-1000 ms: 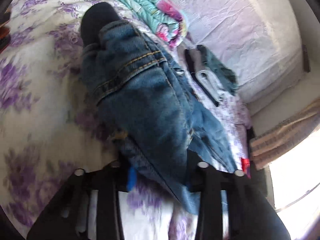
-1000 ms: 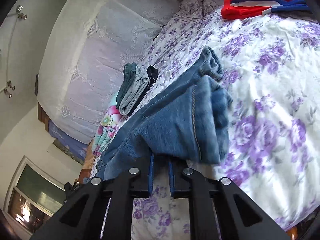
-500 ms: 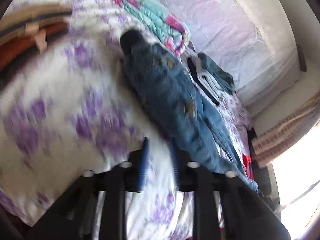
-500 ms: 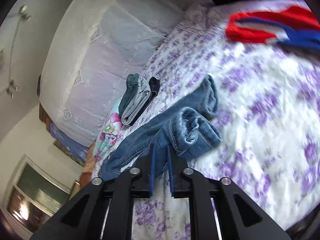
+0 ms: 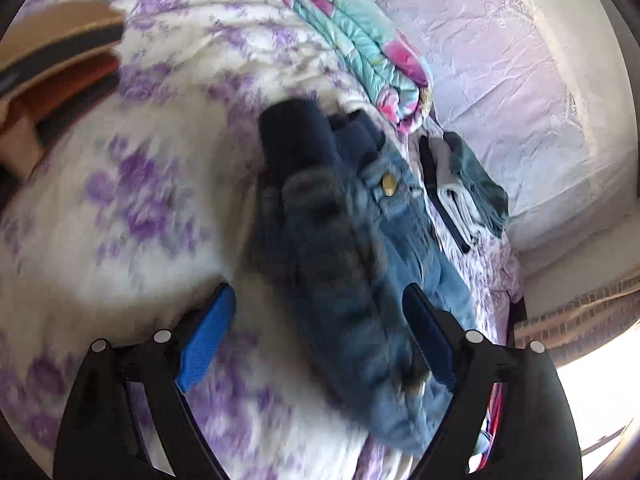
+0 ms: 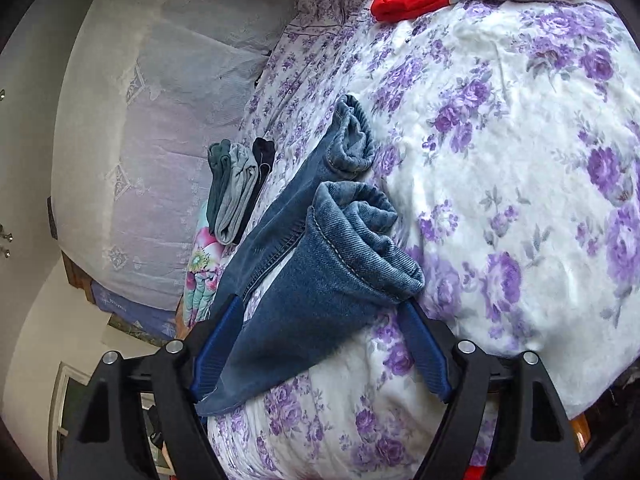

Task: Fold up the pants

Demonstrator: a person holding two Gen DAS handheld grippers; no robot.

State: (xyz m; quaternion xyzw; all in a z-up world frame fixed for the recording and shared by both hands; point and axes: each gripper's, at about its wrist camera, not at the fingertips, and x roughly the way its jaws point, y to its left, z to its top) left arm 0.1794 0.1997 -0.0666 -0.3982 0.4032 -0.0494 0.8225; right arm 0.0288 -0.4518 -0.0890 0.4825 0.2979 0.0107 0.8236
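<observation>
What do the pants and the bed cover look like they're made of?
The pants look like blue denim: diagonal twill ribbing, pale contrast stitching at the cuffs, and a brass-coloured button. The bed cover seems a soft, matte printed fabric, possibly plush or quilted; its puffed wrinkles suggest so, though the fibre is unclear.

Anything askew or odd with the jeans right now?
Yes: the jeans lie crooked on the bed, the two cuffs bunched and apart, not stacked. Both grippers are open.
</observation>
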